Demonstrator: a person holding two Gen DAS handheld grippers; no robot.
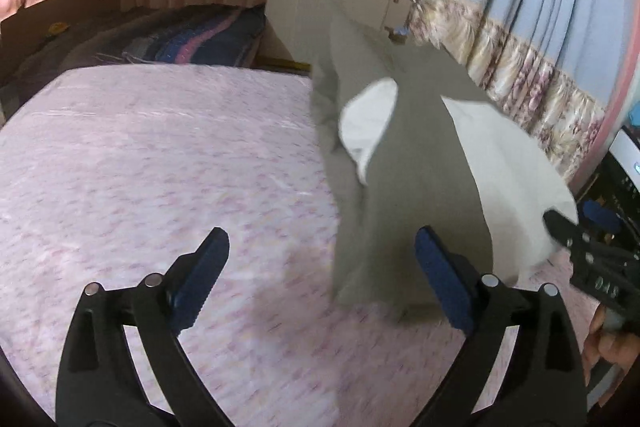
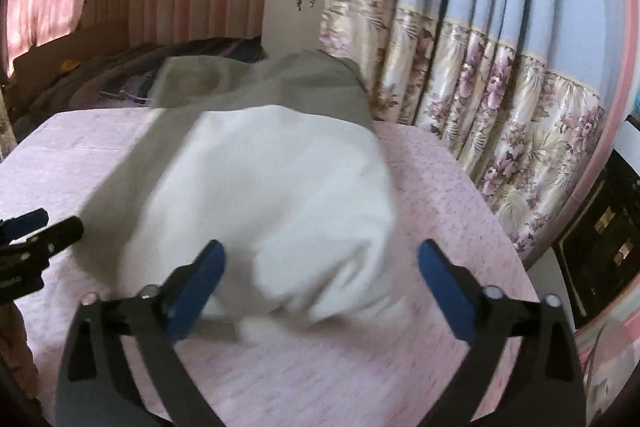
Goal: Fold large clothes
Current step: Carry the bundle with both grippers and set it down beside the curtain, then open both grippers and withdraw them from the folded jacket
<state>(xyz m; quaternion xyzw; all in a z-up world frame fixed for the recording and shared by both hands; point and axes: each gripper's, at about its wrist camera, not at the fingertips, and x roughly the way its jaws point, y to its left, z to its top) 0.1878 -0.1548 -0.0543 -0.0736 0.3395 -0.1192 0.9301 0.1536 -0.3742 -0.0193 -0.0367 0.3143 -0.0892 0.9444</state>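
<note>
Left wrist view: the left tool has its jaws spread wide over the pink bedspread, with nothing between the blue pads. The grey-green garment, white lining showing, is blurred and stands up in a heap at about one o'clock, its near edge beside the right-hand pad. At three o'clock the right tool sits against the white cloth.

Right wrist view: the right tool is also wide open and grips nothing. The garment lies at twelve o'clock on the bedspread, its white part reaching to the left-hand pad, perhaps brushing it. The left tool shows at nine o'clock
</note>
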